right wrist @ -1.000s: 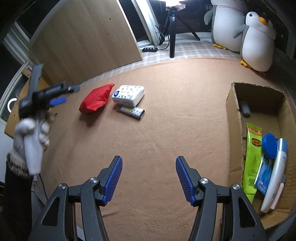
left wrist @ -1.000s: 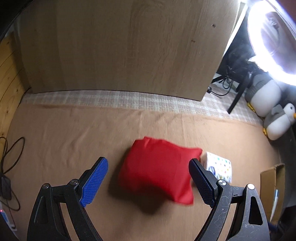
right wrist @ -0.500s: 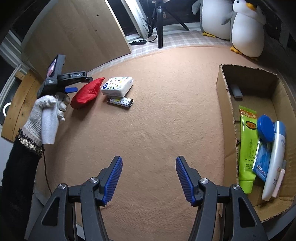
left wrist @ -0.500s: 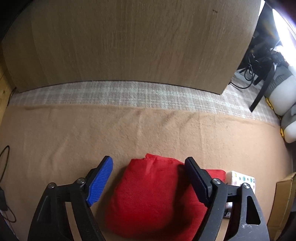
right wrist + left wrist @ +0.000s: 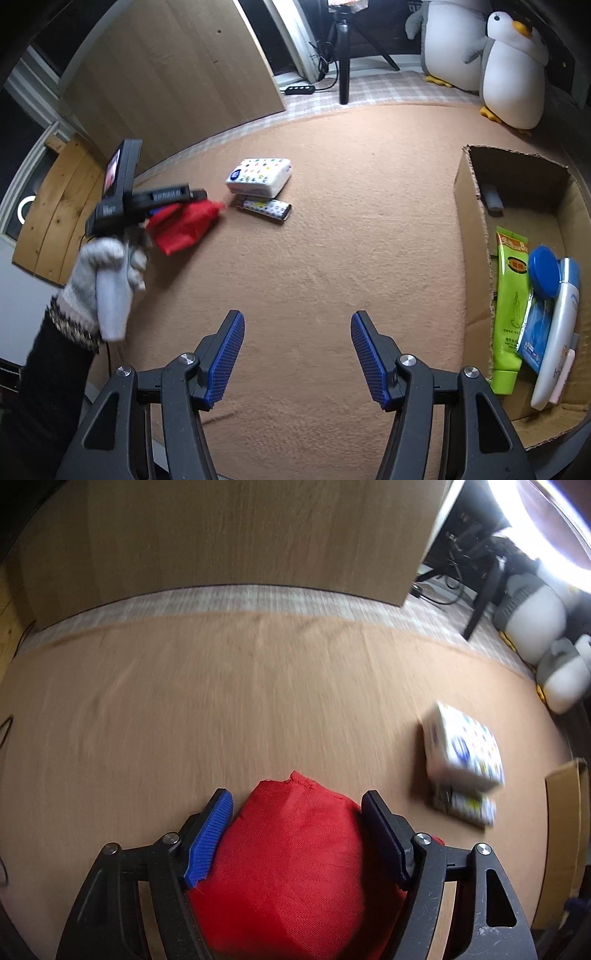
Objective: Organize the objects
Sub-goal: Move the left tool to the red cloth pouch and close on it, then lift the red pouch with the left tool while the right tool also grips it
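Left tool: yours, jaws closing around the red pouch; both pads look to be touching its sides.
Red pouch: on the tan blanket, left of the white dotted pack.
Small patterned pack: just in front of the dotted pack.
Right tool: yours, half-wide, nothing between its pads, above bare blanket.
Cardboard box: at right, holding a green tube and bottles.
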A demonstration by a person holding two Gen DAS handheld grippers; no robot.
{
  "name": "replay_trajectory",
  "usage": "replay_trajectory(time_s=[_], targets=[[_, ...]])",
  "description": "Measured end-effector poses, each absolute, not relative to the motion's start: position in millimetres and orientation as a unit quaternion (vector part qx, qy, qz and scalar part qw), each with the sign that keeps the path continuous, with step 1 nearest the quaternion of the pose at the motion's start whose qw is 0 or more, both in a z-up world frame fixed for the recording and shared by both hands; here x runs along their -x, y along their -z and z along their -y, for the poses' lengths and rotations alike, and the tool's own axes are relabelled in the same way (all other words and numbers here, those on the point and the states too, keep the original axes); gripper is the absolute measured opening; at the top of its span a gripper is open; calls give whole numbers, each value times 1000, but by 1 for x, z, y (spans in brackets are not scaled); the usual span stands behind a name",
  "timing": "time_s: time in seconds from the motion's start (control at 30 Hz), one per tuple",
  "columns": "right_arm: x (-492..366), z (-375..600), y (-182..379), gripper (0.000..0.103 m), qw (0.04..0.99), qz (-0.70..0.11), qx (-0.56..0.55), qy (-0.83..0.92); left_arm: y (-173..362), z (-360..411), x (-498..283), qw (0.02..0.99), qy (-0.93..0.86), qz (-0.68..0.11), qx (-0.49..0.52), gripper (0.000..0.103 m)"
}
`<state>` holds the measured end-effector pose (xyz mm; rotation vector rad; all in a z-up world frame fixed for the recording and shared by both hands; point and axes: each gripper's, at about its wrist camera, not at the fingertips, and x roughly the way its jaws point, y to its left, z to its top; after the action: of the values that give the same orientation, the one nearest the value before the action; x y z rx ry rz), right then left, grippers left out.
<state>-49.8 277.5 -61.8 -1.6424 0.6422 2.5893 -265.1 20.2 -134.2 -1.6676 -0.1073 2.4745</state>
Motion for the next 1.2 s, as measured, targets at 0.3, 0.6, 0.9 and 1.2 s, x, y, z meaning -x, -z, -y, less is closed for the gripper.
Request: replay_trajectory(time_s=[0.3,0.6,0.9,1.2], targets=[[40,-276,64,56,-1,-215,521,-826,136,-73,170,134,-829,6,543,74],[29,-271,76,56,-9,-218,532,-818,138,-132,96,234,-812,-47,532,74],[41,-255,82,59,-48,-200,540,-816,90,-85,55,204,-837,-10,508,83],[67,-216,104,63,-128,-155,584,-787,110,-26,36,186,-805,69,560,87]])
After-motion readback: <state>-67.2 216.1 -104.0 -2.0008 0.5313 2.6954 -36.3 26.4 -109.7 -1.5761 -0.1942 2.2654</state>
